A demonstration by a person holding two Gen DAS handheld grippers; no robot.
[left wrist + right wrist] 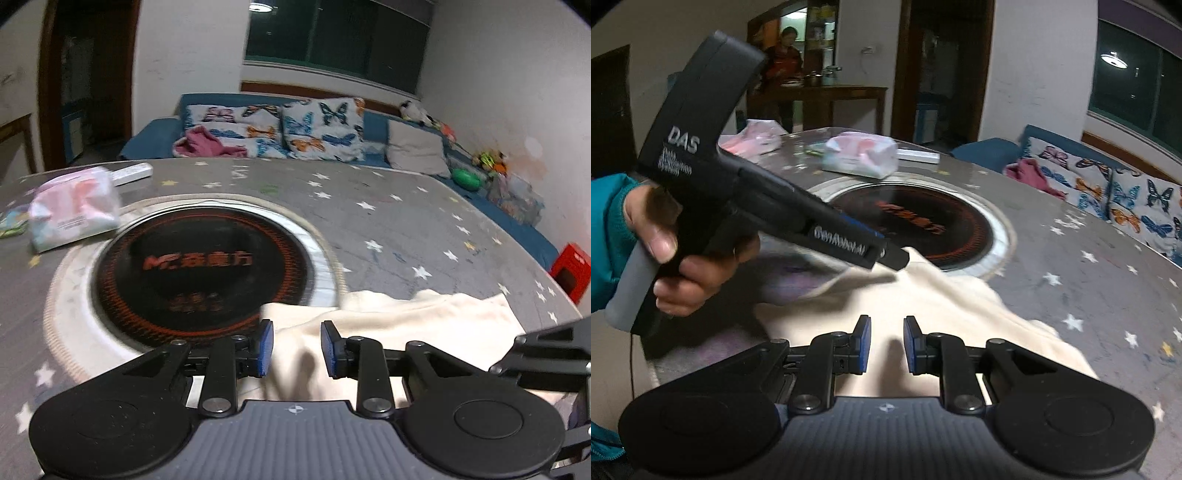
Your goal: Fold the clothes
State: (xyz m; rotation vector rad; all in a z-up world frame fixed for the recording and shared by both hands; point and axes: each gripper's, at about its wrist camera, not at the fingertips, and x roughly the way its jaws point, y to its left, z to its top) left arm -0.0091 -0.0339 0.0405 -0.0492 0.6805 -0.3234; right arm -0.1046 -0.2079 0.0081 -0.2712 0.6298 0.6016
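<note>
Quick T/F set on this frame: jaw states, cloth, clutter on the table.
1. The left gripper has its jaws shut on the cream cloth. False: they stand open over it.
2. The right gripper has open jaws. True.
3. The cloth is dark blue. False: it is cream.
4. A tissue pack lies beyond the round black cooktop. True.
5. A pink garment lies on the sofa. True.
</note>
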